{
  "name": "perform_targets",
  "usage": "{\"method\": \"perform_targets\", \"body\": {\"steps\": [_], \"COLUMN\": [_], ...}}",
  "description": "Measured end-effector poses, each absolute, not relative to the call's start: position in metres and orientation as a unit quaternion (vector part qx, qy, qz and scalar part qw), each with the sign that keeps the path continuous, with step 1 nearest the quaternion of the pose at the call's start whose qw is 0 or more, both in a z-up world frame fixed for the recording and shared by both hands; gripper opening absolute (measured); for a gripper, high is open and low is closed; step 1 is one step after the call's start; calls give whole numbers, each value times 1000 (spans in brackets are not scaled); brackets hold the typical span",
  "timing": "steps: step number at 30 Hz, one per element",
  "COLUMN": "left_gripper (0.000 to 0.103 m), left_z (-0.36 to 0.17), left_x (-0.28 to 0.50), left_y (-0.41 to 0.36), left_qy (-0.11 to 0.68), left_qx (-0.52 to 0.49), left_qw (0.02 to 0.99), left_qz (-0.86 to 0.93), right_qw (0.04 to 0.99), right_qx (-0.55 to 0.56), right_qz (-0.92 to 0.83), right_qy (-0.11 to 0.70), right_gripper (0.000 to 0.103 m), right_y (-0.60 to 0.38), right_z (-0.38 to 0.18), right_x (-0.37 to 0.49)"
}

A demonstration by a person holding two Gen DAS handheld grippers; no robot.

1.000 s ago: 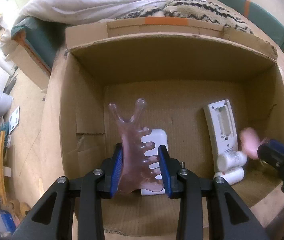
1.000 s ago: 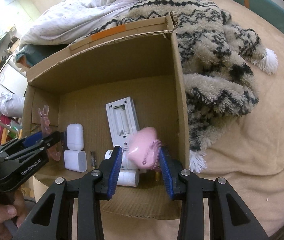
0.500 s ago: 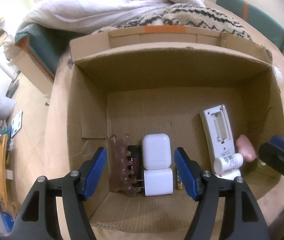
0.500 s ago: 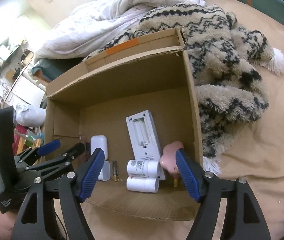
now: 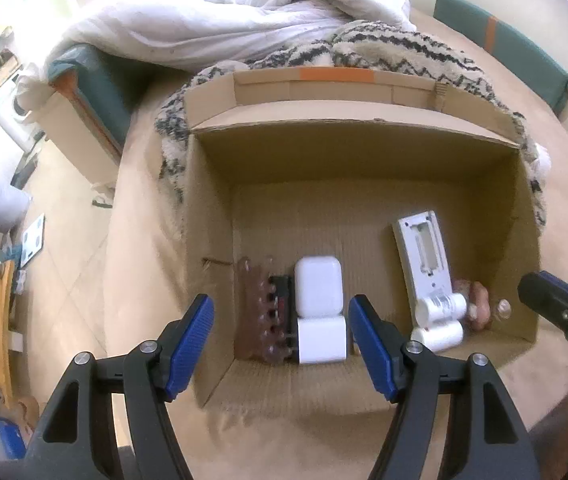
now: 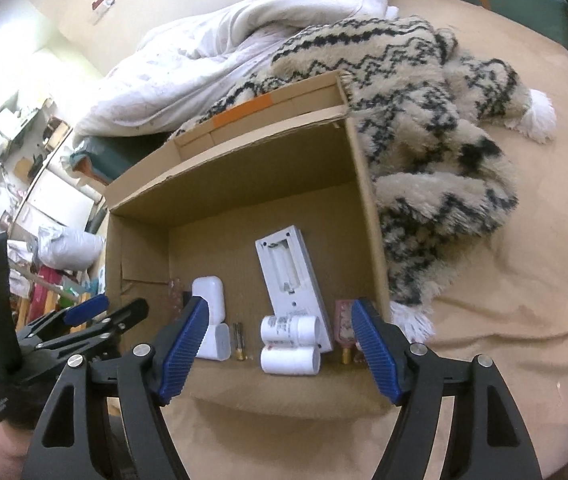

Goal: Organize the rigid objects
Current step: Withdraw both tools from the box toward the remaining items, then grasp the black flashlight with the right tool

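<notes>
Cardboard box (image 5: 364, 160) lies open-topped ahead of and below both grippers, holding: one pink comb-shaped massager (image 5: 257, 312), two white cases (image 5: 319, 288), two white bottles (image 6: 290, 326) with unreadable label print, one white remote (image 6: 290, 276) lying back-up with its battery bay open, one battery (image 6: 238, 341), one pink item (image 6: 344, 320). Left gripper (image 5: 281, 340) and right gripper (image 6: 279, 348) both have jaws spread, having just been opening, nothing between them. All contents crowd the near wall; the far floor is bare. "GenRobot" lettering on the left gripper is barely legible.
</notes>
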State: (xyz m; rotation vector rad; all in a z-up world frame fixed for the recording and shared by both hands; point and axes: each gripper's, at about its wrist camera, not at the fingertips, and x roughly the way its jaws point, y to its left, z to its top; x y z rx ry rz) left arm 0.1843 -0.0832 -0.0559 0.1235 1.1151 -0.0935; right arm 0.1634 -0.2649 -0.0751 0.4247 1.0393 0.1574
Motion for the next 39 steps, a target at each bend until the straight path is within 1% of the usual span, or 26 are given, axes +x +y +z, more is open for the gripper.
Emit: {"method": "perform_targets", "body": {"steps": [6,11,16,20,22,23,25,26,27,29,30,36,39], "left_gripper": [67,67,67,67,67,67,67,67,67,67,67,67,67], "left_z": [-47,-59,-70,-72,-74,-74,-74,-72,-70,-68,-67,-67,-65], "left_x": [159,142,136,133,132,133,133,132,130,128,128,130,129], "left_y": [-69,-54,-45,-46,-48,-48,-48,-48,-47,-43,-41,-34,-40], "left_qy": [527,541,563,570,578,580,582,580,575,573,574,586,585], "left_qx": [54,40,3,-15,-24,-27,-31,-27,-21,-23,-28,-66,-66], "left_qw": [848,840,826,821,816,814,812,814,817,819,818,807,808], "left_qz": [-40,-29,-21,-22,-24,-24,-24,-22,-16,-14,-16,-21,-29], "right_qw": [847,828,795,751,740,738,732,731,730,732,734,740,743], "right_qx": [205,248,267,280,279,273,265,261,255,244,233,216,200], "right_qz": [61,54,34,9,-6,-11,-20,-23,-26,-23,-25,-22,-17], "right_qy": [486,499,544,598,611,618,628,630,634,636,638,637,639], "right_gripper": [78,78,78,78,78,78,93,96,98,99,103,103,103], "right_y": [-274,-284,-283,-279,-277,-275,-271,-268,-264,-256,-251,-240,-235], "right_z": [-68,-79,-107,-145,-159,-165,-176,-180,-185,-192,-195,-197,-195], "right_x": [138,114,102,109,117,121,132,136,140,147,150,153,153]}}
